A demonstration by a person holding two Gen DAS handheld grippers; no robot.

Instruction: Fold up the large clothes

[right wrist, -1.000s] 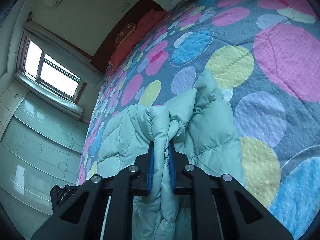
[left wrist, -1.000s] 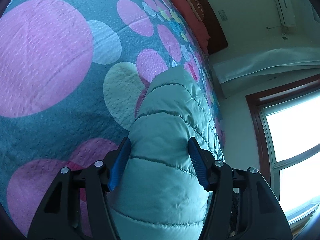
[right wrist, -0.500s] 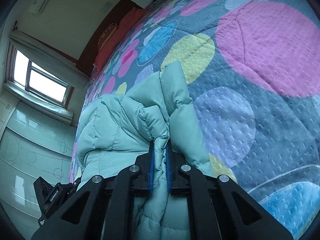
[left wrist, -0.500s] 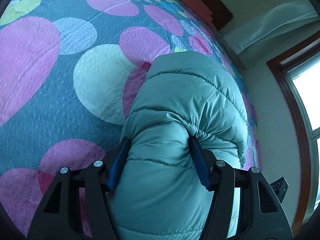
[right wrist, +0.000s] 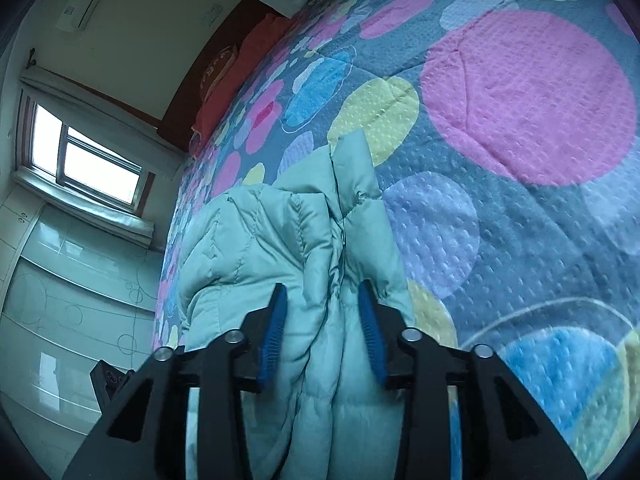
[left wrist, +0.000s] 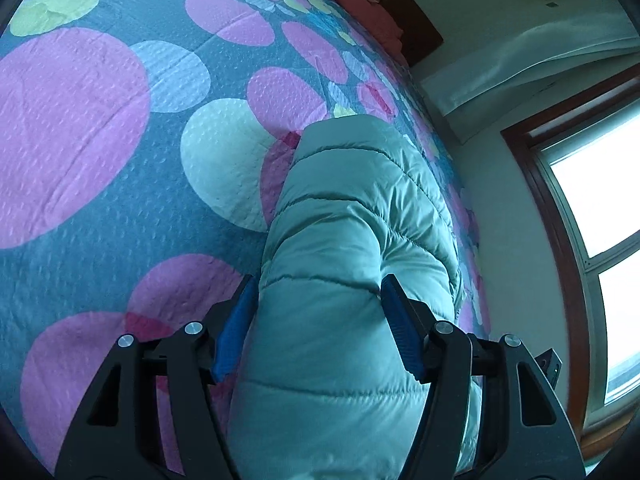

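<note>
- The pale green puffer jacket (left wrist: 344, 240) lies on the spotted bedspread (left wrist: 100, 128), near the side of the bed that faces the window (left wrist: 592, 184). It is already gathered into a long, thick bundle, not spread flat.
- Your left gripper (left wrist: 320, 320) straddles a broad quilted roll of the jacket. Its jaws are easing wider, with the blue pads (left wrist: 236, 320) still against the padding on both sides.
- Your right gripper (right wrist: 322, 332) is opening around the bunched edge where the layers meet. The folds sit between the jaws, but the pads no longer pinch them.
- Judging by this, one fold has just been laid down and you are letting go of it.
- What is left, as far as you can see: the bundle looks lumpy and long, so it probably needs smoothing and at least one more fold across its length.
</note>
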